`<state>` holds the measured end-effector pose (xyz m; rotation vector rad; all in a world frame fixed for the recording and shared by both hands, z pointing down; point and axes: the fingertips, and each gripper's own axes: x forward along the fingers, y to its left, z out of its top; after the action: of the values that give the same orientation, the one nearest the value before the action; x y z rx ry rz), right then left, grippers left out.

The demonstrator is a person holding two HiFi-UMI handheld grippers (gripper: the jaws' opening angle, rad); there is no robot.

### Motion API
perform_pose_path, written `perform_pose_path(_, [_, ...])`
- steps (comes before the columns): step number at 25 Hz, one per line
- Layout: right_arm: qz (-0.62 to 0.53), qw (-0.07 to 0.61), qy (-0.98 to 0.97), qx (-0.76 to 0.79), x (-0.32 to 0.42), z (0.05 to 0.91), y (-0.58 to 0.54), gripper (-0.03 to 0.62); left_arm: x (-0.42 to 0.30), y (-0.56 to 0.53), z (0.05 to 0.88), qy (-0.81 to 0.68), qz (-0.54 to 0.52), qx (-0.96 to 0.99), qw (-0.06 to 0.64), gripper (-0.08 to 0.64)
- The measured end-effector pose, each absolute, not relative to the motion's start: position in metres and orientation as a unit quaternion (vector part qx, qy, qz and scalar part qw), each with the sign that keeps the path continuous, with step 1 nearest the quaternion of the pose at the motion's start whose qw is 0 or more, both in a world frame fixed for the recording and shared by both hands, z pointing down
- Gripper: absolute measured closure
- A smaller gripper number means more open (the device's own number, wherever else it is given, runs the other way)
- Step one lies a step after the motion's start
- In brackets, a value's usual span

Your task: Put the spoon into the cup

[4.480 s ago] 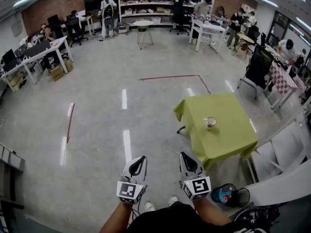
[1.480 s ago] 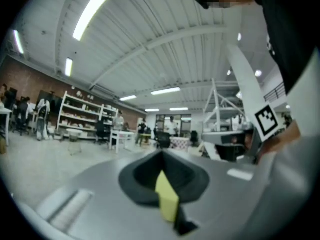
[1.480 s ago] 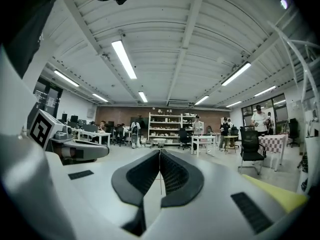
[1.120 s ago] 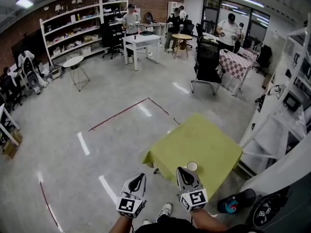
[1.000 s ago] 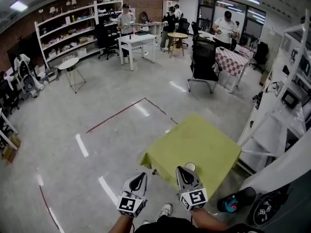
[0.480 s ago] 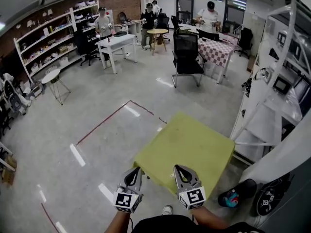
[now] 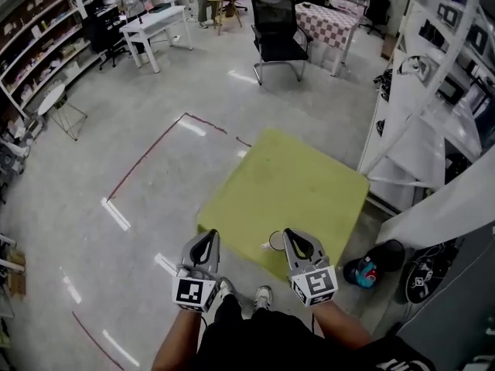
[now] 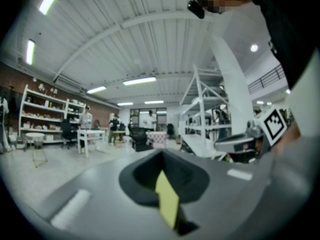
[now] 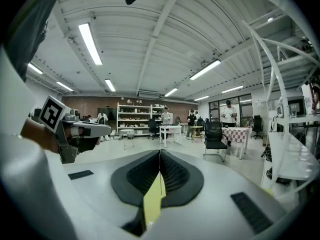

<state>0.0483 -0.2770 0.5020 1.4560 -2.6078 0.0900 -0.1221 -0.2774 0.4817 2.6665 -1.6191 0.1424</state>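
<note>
A square table under a yellow-green cloth (image 7: 290, 188) fills the middle of the head view. At its near edge a white cup (image 7: 274, 242) peeks out just left of my right gripper (image 7: 292, 235), which covers most of it. No spoon can be made out. My left gripper (image 7: 207, 235) hovers over the table's near left corner. Both point level toward the table and are shut with nothing between their jaws. Only a sliver of green cloth shows below the tips in the left gripper view (image 8: 161, 153) and the right gripper view (image 9: 160, 151).
White metal shelving (image 7: 433, 91) stands right of the table. A black office chair (image 7: 278, 29) is beyond it, with a checked table and people farther back. A red tape line (image 7: 147, 157) crosses the floor. A blue and red object (image 7: 362, 271) lies by my feet (image 7: 263, 294).
The person has walked up to the table and the head view has tipped down. The table now lies just ahead of both grippers, and the cup shows beside the right one.
</note>
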Motion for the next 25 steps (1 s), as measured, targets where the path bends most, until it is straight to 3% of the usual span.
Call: perform_pose_path(25, [0.162, 0.184, -0.805, 0.541, 0.078, 0.655, -0.291, 0.583, -0.072, -0.311, 0.551, -0.421, 0.061, 0.901, 0.083, 0.554])
